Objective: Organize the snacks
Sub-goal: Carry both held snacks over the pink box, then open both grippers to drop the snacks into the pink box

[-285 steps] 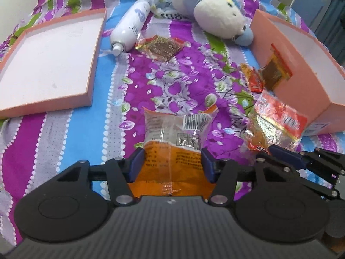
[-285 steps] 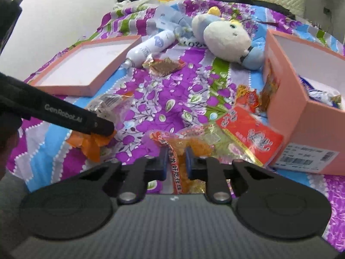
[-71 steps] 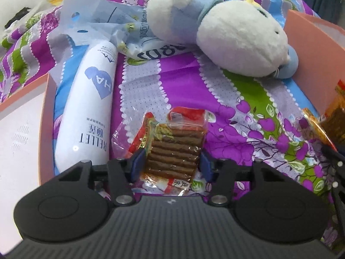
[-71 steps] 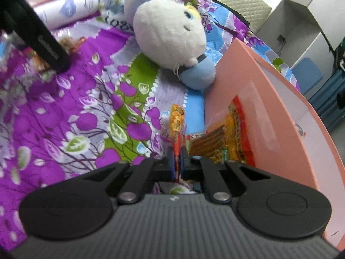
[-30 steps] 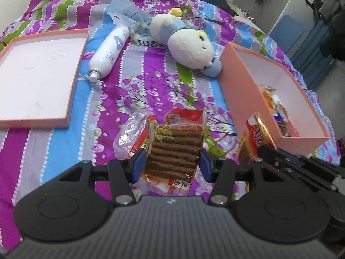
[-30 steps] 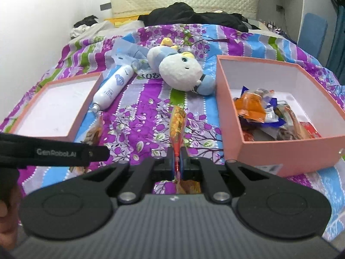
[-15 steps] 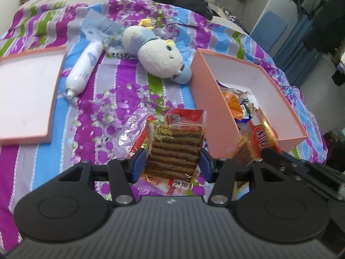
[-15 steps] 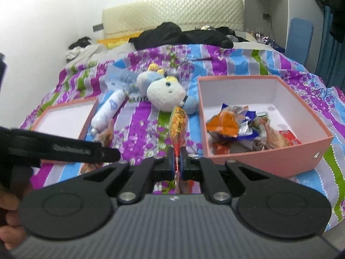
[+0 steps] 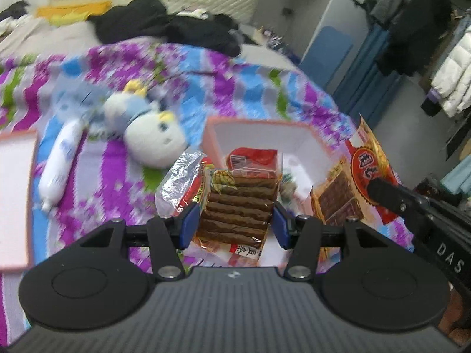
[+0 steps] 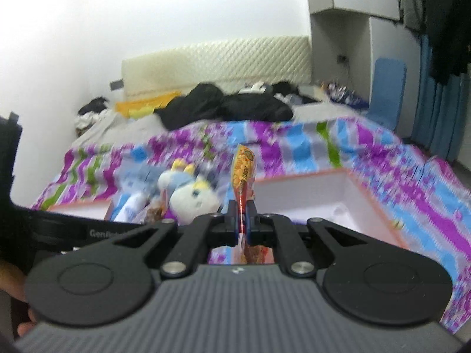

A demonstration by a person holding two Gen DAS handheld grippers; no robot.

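Landmark: pink box (image 9: 316,139), open top, on the striped floral bedspread (image 9: 241,88).

Left gripper (image 9: 235,220) clamped on a clear snack packet of brown sticks (image 9: 240,206). Packet sits flat between the two blue pads, one pad (image 9: 188,223) on its left edge, the other on its right edge; sticks run crosswise to the fingers. Red top end of the packet sticks out forward past the fingertips, bottom seam with print hangs back toward the gripper body. A crinkled clear-and-red wrapper (image 9: 179,188) pokes out at the packet's left side; cannot tell whether it is part of the same packet. In the left wrist view the held packet overlaps the near wall of the pink box, in front of the box's white inside.

Right gripper (image 10: 242,220) pinched nearly closed on a thin orange-red snack packet (image 10: 244,173). Packet stands edge-on, upright between the fingertips; most of it rises above them, a short bit hangs below. In the left wrist view the same packet (image 9: 359,176) shows its broad red-and-gold face, held at the right side of the pink box, over its right wall.

Plush toy (image 9: 153,138) lies left of the pink box, white bottle (image 9: 60,167) further left, pink lid (image 9: 14,206) at the far left. Background blurred.
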